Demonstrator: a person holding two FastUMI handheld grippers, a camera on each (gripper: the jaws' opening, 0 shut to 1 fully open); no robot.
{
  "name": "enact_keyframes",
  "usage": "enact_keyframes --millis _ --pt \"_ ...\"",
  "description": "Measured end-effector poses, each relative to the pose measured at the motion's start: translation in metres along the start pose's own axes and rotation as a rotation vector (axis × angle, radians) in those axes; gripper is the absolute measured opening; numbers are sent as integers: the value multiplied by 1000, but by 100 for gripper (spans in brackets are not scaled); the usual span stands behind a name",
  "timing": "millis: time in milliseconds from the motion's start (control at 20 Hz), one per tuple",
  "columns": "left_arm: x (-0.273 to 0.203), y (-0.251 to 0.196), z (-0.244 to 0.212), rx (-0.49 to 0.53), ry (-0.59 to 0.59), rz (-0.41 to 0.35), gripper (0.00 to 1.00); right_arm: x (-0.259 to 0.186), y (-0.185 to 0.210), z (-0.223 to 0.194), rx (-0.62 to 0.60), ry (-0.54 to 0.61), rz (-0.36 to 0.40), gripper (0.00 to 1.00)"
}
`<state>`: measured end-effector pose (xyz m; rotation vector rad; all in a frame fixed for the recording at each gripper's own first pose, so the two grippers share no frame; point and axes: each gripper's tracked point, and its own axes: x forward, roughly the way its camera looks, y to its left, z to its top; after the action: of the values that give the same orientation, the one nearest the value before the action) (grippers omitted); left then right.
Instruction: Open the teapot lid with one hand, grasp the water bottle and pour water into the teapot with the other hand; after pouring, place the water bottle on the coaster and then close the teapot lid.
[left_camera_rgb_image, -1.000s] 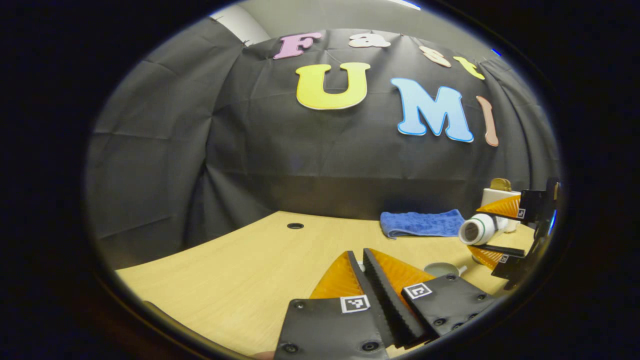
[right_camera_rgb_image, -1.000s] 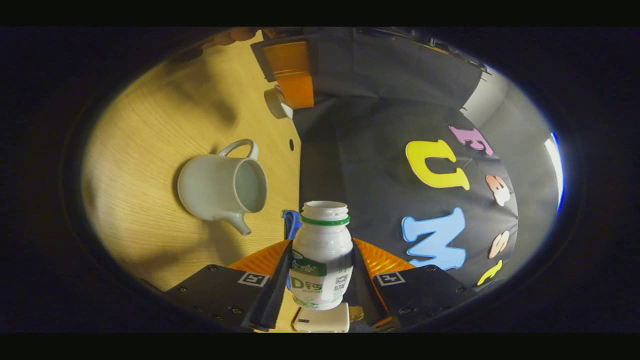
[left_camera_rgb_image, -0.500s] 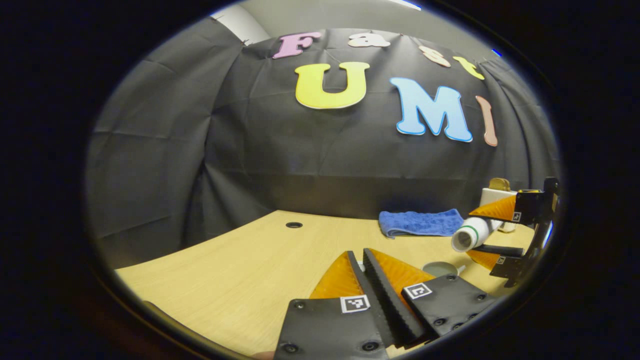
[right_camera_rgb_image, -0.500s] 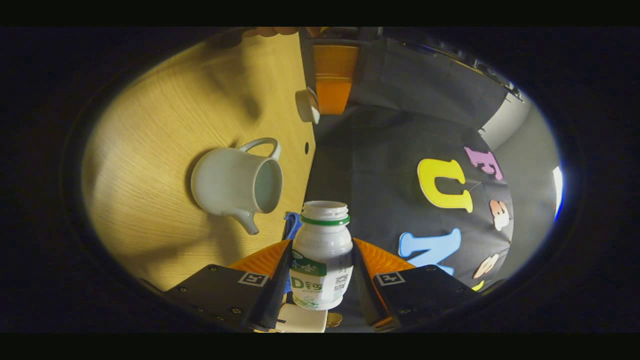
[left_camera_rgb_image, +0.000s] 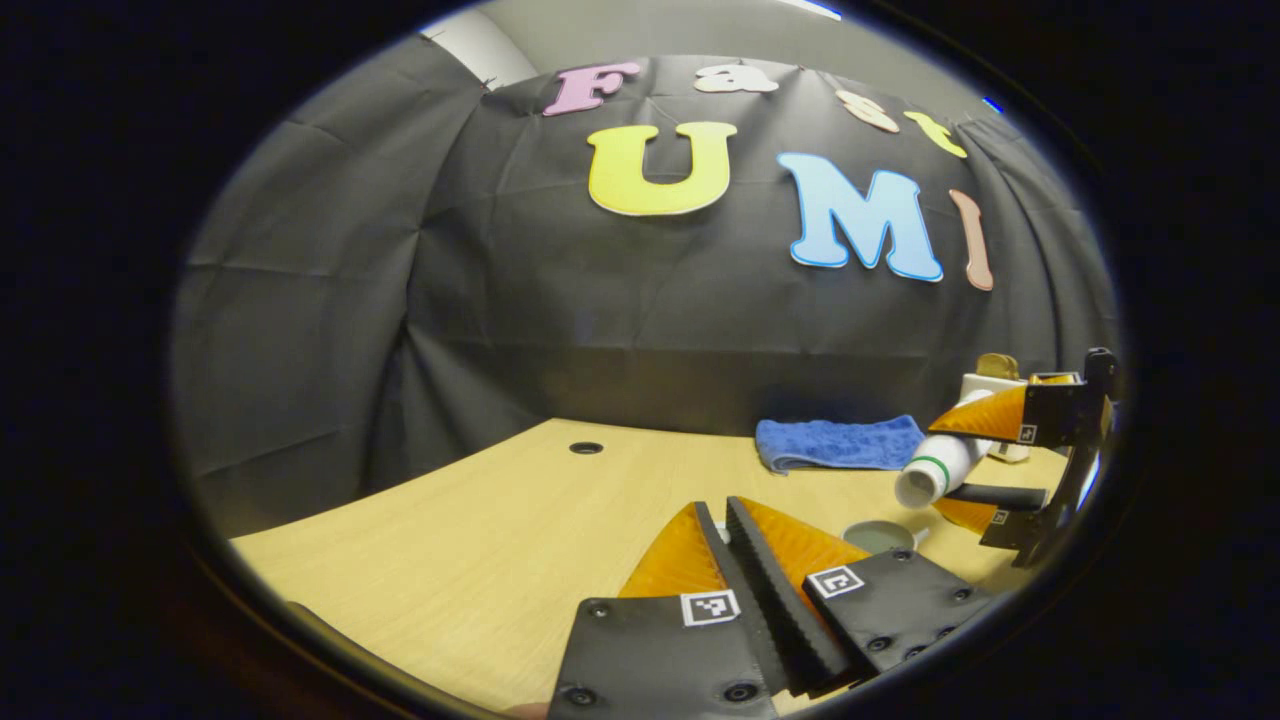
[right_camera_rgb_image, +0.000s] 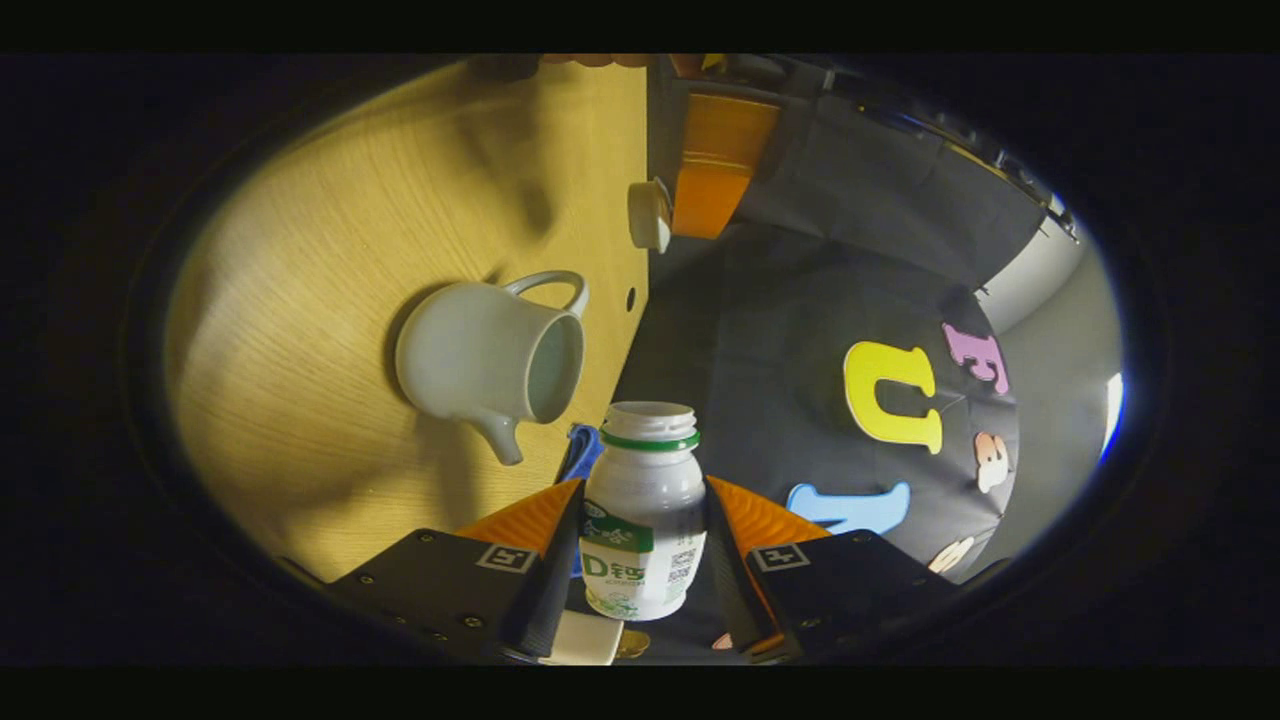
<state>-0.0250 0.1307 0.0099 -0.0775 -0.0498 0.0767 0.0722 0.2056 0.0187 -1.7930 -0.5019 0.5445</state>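
My right gripper (right_camera_rgb_image: 640, 545) clamps the water bottle (right_camera_rgb_image: 642, 520), uncapped and tipped on its side. The left gripper (left_camera_rgb_image: 735, 555) has its fingers narrowed almost together, and in the right gripper view pinches the teapot lid (right_camera_rgb_image: 648, 213) aloft. The open teapot (right_camera_rgb_image: 485, 362) sits on the worktop (left_camera_rgb_image: 480, 540) beneath. Judgement: move the bottle mouth over the opening, tilt slowly, keep the lid clear. Blue towel (left_camera_rgb_image: 838, 443) lies beyond.
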Motion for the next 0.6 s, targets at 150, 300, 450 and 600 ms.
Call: enact_keyframes --millis 150,300,450,600 --pt "0 -1 -1 0 1 -1 12 0 -2 -1 -19 -8 3 63" --pt "0 1 1 -1 0 -1 12 0 -3 0 -27 -15 1 63" --pt "0 -1 0 3 2 -4 12 1 -6 1 -52 -16 -6 63" --pt "-1 0 1 3 -1 -5 12 3 -11 -1 -83 -19 -9 63"
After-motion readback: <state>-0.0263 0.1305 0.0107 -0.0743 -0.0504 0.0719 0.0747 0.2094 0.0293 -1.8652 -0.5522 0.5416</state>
